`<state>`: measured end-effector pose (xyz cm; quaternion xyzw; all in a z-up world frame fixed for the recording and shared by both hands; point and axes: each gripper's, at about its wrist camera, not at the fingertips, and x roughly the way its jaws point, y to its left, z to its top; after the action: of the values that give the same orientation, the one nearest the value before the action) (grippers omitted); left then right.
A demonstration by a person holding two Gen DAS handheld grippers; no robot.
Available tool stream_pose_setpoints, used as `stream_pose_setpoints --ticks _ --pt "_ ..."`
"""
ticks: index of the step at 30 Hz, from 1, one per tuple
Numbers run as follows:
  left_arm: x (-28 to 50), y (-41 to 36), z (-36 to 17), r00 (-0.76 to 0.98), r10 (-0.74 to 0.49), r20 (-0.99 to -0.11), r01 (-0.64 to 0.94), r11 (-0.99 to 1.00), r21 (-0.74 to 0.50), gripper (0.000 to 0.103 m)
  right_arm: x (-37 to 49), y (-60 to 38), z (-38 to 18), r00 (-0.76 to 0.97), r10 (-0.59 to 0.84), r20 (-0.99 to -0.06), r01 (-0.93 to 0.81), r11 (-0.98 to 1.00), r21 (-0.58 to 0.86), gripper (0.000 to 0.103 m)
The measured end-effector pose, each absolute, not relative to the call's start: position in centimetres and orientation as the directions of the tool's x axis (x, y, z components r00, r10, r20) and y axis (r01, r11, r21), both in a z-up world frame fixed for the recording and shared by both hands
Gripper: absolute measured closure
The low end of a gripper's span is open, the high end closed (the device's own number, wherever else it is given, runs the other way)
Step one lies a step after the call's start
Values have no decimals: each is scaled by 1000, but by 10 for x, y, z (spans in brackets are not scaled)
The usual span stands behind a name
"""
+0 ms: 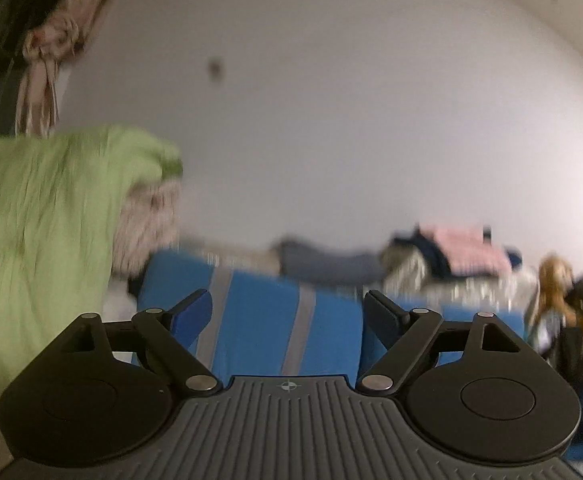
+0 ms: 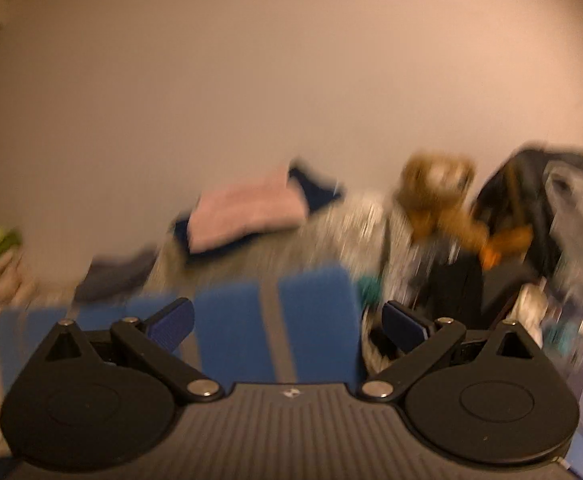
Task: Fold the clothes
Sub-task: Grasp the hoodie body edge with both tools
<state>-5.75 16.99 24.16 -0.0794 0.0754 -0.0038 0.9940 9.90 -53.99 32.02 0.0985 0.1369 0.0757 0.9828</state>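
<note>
A blue garment with grey stripes (image 1: 259, 320) lies flat in front of my left gripper (image 1: 287, 308), which is open and empty just above it. The same blue garment (image 2: 243, 328) lies in front of my right gripper (image 2: 287, 320), also open and empty. A folded pink garment on dark blue cloth (image 1: 467, 252) lies further back by the wall, also in the right wrist view (image 2: 247, 212). Both views are motion-blurred.
A green cloth heap (image 1: 39, 232) rises at the left. A grey garment (image 1: 327, 264) lies at the back. A brown plush toy (image 2: 435, 196) and dark bags with clothes (image 2: 531, 216) stand at the right. A plain wall (image 1: 331, 120) is behind.
</note>
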Motion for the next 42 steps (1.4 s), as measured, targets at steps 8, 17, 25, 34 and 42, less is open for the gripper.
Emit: stream_pose_setpoints --ticks 8,17,25,34,42 --pt "-66 189 113 906 -146 -398 31 959 -283 19 78 -533 176 775 370 -512 -281 928 246 0" --pt "-56 204 -8 701 -458 -547 41 791 -610 20 60 -540 46 561 564 -606 -249 813 526 0" --pt "-46 204 -53 614 -627 -480 34 629 -777 21 49 -551 -33 466 715 -521 -112 632 767 1" --pt "-56 194 -51 589 -679 -437 98 598 -796 85 27 -531 -25 436 772 -462 -204 585 785 79" --pt "-78 193 -23 617 -672 -408 158 614 -773 87 6 -529 24 508 716 -479 -294 667 685 88"
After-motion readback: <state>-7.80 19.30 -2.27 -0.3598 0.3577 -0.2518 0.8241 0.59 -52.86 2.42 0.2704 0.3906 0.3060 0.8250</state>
